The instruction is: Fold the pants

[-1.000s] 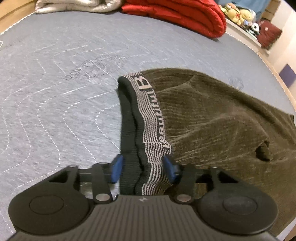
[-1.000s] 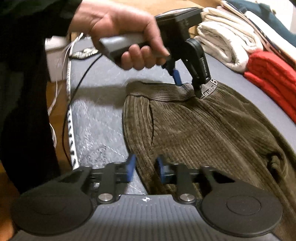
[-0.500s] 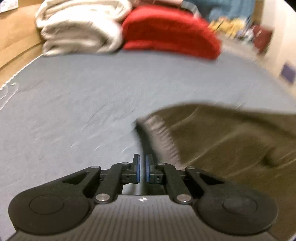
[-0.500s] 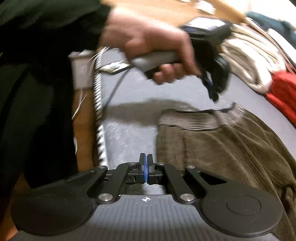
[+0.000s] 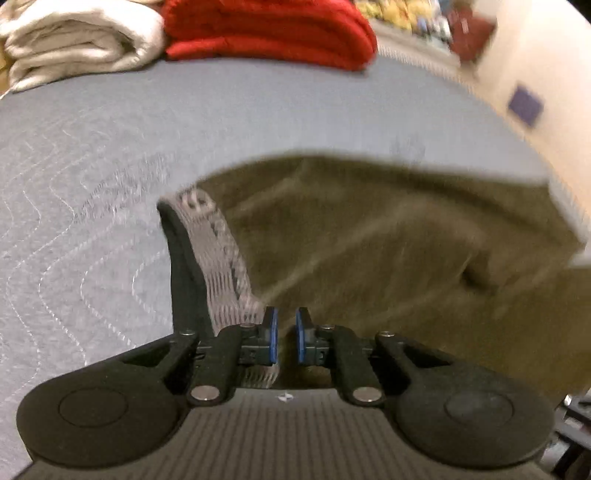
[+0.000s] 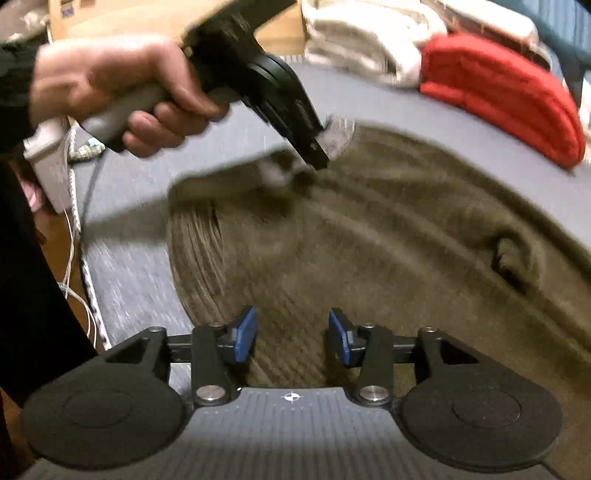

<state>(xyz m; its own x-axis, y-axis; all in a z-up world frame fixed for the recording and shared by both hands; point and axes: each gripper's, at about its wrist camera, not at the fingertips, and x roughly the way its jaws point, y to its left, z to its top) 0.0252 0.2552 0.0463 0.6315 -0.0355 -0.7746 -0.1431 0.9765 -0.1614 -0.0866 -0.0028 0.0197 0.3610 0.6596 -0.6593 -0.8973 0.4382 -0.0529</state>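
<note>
Left gripper [image 5: 286, 334]: jaws stand a narrow gap apart and are opening; nothing is clamped, and whether the pads touch the cloth under them cannot be told through the blur. Right gripper [image 6: 291, 334]: jaws stand well apart and are opening, with ribbed cloth seen between the pads but not pressed by them. Pants [image 5: 388, 251]: olive-brown corduroy, lying flat on the grey quilted mattress [image 5: 92, 192]. Their grey patterned waistband [image 5: 218, 258] runs away from the left gripper's left pad; the long axis extends rightward from both sets of jaws. Beyond the pants, at the far edge, lie a folded white blanket [image 5: 74, 40] and a red blanket [image 5: 266, 29].
</note>
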